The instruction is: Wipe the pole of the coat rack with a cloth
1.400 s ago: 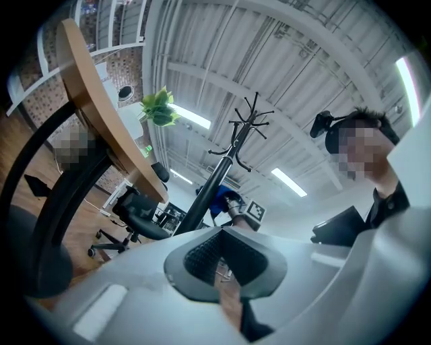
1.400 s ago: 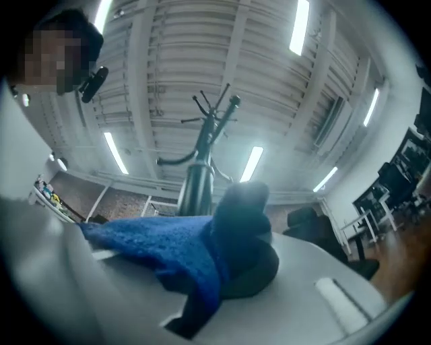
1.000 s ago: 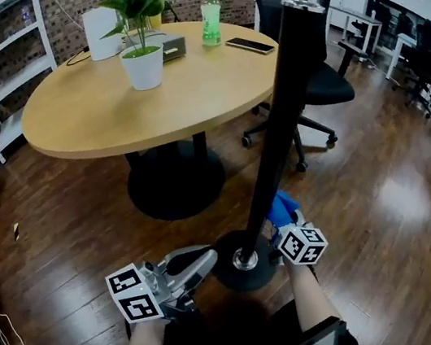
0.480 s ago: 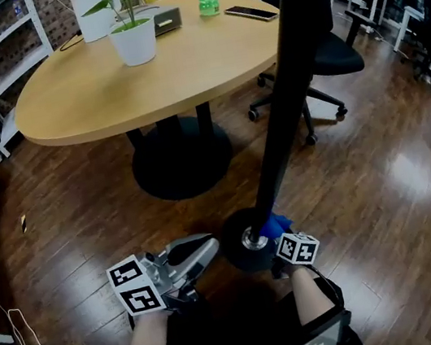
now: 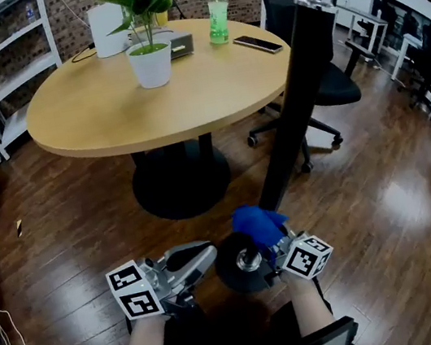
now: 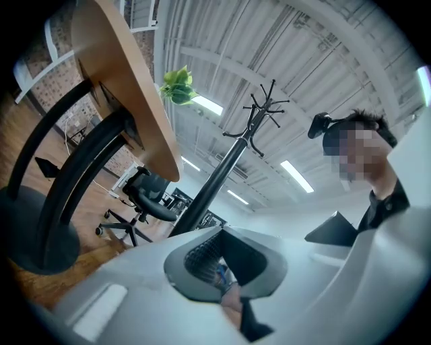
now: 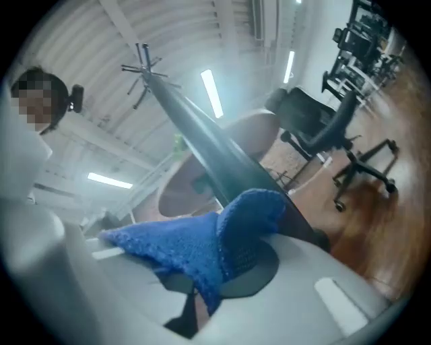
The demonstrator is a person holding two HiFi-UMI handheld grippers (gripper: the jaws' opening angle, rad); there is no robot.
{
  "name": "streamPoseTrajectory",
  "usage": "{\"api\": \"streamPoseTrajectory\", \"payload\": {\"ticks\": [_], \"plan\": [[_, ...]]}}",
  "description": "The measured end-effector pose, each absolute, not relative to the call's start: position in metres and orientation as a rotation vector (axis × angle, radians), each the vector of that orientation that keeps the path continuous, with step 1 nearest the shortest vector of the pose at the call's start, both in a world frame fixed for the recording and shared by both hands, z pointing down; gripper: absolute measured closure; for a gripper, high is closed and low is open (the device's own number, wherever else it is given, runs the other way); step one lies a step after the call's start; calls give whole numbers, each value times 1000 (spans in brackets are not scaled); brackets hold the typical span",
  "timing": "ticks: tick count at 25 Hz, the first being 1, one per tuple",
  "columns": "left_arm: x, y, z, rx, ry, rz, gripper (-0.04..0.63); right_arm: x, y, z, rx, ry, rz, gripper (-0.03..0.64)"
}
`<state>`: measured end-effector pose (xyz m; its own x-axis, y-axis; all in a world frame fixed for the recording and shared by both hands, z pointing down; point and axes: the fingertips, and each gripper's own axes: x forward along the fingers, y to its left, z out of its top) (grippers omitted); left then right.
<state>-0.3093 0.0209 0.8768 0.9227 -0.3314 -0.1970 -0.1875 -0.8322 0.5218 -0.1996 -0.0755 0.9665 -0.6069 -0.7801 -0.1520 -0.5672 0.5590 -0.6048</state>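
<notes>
Right gripper (image 5: pixel 275 241) pinches blue cloth (image 5: pixel 256 225), cloth against pole (image 5: pixel 294 104) just ahead, near round foot (image 5: pixel 231 270). Looks like wiping step. Next: rub upward. Left gripper (image 5: pixel 184 265) closed, empty.

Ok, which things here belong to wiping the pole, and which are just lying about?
For the job: coat rack pole, its base, blue cloth clamped in the right tool.

Lying about: round table, potted plant, green bottle, phone, office chair, shelves; left tool, shut and empty.

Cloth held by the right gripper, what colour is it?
Bright blue. The cloth shows best in the right gripper view.
</notes>
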Motion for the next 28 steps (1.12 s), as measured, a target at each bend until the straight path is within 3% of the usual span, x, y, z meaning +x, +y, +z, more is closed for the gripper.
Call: {"api": "streamPoseTrajectory", "payload": {"ticks": [7, 15, 20, 28], "plan": [[-326, 14, 848, 2605, -395, -486, 592, -193, -69, 720, -1017, 2409, -159, 597], [-331, 15, 820, 2628, -369, -563, 592, -152, -57, 548, -910, 2240, 43, 597], [-325, 13, 828, 2625, -358, -538, 592, -158, -61, 616, -1006, 2333, 6, 597], [-319, 15, 855, 2584, -372, -473, 592, -189, -68, 850, -1226, 2511, -350, 594]]}}
